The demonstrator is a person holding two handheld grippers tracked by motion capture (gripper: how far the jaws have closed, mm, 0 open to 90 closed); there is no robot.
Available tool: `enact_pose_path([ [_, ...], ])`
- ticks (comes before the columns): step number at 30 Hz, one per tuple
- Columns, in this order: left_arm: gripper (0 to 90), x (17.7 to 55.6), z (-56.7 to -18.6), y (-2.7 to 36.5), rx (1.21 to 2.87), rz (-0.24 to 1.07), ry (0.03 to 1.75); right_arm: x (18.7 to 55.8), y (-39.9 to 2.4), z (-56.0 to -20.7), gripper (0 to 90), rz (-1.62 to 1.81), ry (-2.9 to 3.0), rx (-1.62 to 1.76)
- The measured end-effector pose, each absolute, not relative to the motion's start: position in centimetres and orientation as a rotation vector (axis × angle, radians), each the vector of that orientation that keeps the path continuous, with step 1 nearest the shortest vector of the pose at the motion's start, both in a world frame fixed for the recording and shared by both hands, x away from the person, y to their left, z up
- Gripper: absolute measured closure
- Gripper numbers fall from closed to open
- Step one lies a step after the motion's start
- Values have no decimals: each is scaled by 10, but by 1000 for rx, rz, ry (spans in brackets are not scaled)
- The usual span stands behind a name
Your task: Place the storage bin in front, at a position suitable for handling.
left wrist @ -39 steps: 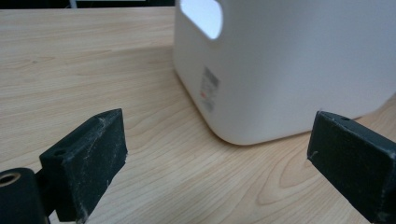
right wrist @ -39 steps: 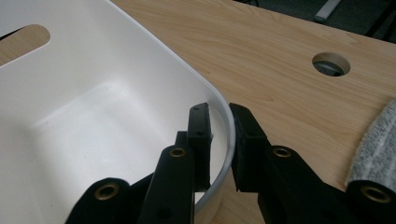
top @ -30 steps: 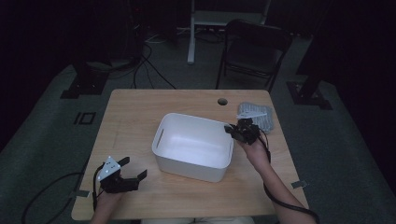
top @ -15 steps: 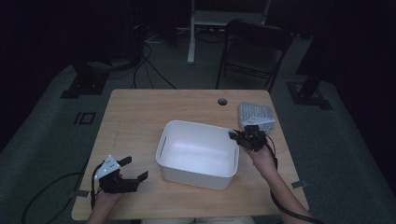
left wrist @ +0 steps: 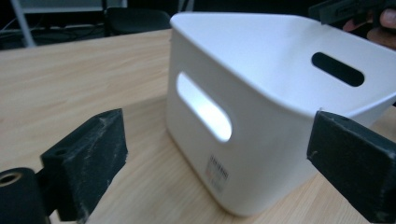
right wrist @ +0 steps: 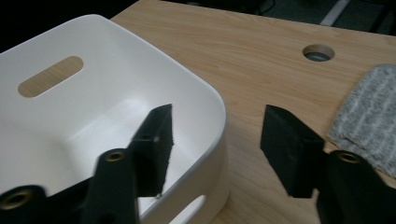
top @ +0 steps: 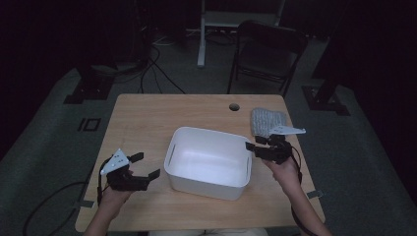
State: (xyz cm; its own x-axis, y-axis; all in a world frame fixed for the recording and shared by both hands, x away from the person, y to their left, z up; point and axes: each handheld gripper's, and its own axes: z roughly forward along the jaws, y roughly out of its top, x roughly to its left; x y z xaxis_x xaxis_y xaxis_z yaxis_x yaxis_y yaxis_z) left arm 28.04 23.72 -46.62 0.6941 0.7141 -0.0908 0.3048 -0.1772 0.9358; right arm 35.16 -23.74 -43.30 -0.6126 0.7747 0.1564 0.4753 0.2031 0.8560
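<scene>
We log: white bin (top: 209, 162) mid-bench; right hand-held gripper (top: 264, 146) just released, astride its rim; left hand-held gripper (top: 145, 165) released.

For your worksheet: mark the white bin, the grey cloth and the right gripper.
white bin (top: 223, 138): high view, far rim.
grey cloth (top: 265, 120): high view, middle of its top.
right gripper (right wrist: 215, 140): right gripper view, gap between its open jaws.

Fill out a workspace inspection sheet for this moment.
Surface: wooden table with a round hole.
Job's things: empty white bin, upright, mid-table.
Clutter: grey folded cloth behind the right gripper.
Grippers: left gripper open, apart from the bin; right gripper jaws just opened, straddling the bin's rim without pressing.
Cables: loose cables on the floor.
Surroundings: dark folding chair behind the table.
</scene>
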Motion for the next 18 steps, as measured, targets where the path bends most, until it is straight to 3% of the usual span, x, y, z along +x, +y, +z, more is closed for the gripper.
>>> enact_pose_path([
  [3,63,287,-456,231,1778,456,794,347,-237,-432,430,1363,2176,1167],
  [5,151,292,-451,227,1781,456,786,344,-237,-431,435,1370,2146,1161],
  [9,212,304,-446,217,1801,407,790,342,-236,-430,457,1374,2122,1139],
  [10,245,306,-446,214,1813,415,789,342,-231,-431,535,1326,2123,1103],
  [12,325,310,-445,210,1809,404,785,343,-227,-433,590,1308,2143,1092],
  [13,409,313,-445,208,1805,400,784,344,-226,-434,642,1298,2142,1091],
  [15,451,315,-445,204,1813,405,786,346,-224,-436,668,1289,2149,1102],
  [16,519,317,-445,200,1828,429,796,348,-224,-437,702,1297,2151,1113],
  [18,529,318,-445,198,1840,432,804,349,-224,-437,704,1298,2148,1118],
])
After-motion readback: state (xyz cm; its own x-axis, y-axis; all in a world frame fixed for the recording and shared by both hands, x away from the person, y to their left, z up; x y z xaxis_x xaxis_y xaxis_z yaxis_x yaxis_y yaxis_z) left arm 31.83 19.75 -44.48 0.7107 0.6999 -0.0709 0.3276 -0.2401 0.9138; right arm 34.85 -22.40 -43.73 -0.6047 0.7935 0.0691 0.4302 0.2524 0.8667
